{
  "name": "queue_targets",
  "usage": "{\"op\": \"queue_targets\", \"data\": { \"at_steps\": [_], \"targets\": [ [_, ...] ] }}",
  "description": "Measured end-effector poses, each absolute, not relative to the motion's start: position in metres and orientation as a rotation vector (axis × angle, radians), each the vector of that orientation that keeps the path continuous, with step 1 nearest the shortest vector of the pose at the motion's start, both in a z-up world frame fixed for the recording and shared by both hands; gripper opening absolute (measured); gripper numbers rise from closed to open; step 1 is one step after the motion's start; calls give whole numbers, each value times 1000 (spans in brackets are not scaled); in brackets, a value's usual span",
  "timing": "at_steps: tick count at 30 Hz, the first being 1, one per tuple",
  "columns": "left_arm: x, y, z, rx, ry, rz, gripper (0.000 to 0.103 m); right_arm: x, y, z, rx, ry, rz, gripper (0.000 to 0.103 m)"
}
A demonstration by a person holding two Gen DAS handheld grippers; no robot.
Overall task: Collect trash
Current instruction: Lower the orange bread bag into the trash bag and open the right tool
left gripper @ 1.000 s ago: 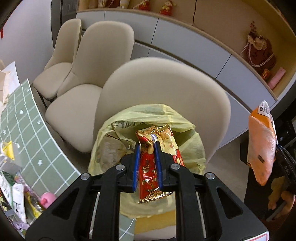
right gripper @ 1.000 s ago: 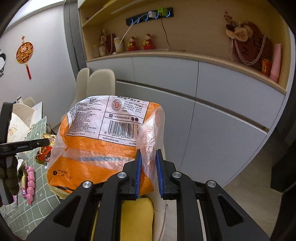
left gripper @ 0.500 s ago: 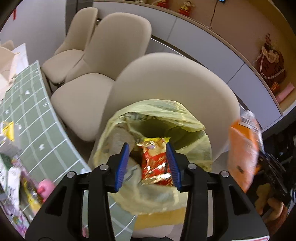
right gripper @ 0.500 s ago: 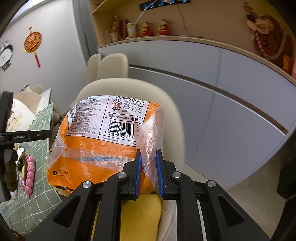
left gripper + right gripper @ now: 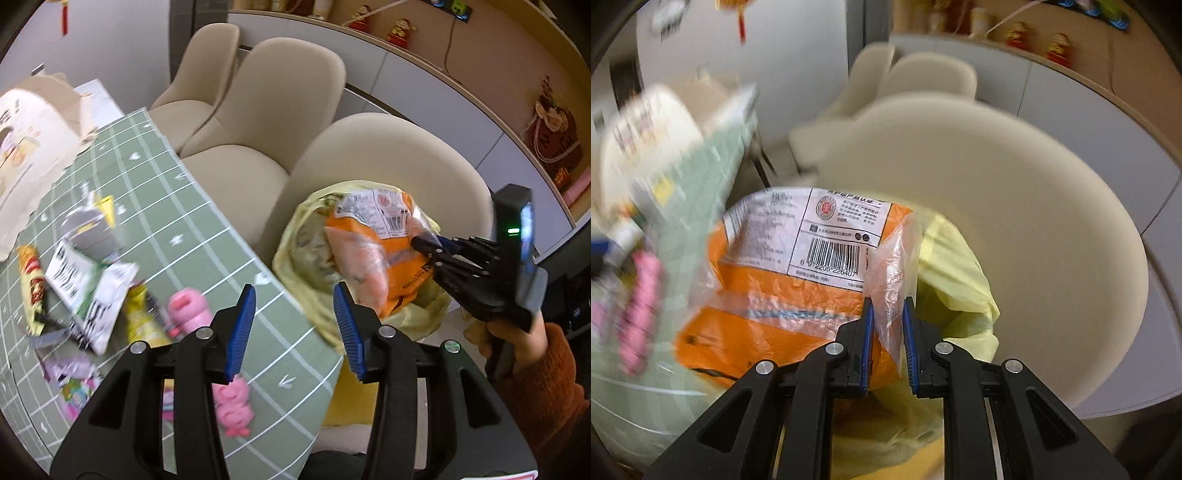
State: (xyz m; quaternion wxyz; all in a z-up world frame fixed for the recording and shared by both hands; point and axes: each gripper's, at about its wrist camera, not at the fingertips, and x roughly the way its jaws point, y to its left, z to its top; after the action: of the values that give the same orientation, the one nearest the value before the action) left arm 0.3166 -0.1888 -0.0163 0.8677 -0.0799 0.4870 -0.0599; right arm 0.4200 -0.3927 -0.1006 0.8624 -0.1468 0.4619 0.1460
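Orange packet [image 5: 783, 291]: pinched by its clear plastic edge between the closed jaws of the right gripper [image 5: 888, 325]; it hangs over the mouth of the yellow bag [image 5: 295, 243], partly inside.
Bag's place: on the seat of the nearest cream chair [image 5: 373, 147], just beside the green table [image 5: 192, 229].
Packet's lie: long side runs left and away from the jaws, barcode panel up.
Left gripper [image 5: 291, 325]: jaws wide apart, holding nothing, over the table edge; nearer the wrappers [image 5: 85, 280] on the table.
Likely next: letting the packet drop.
Hard to see: bag's contents under the packet; table litter blurred.
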Motion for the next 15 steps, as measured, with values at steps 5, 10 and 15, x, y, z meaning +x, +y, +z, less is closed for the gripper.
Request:
{"op": "queue_targets", "data": {
  "at_steps": [5,10,15],
  "targets": [
    [300,-165,-21,-217,1019,-83,42,426,-392,-121,-403,1033,216,16],
    [285,-146,-25,-259,1021,-52,42,428,-386,-134,-419,1083,211,16],
    [267,-124,-25,-293,1011,-21,42,424,-398,-130,-276,1084,209,22]
  ]
}}
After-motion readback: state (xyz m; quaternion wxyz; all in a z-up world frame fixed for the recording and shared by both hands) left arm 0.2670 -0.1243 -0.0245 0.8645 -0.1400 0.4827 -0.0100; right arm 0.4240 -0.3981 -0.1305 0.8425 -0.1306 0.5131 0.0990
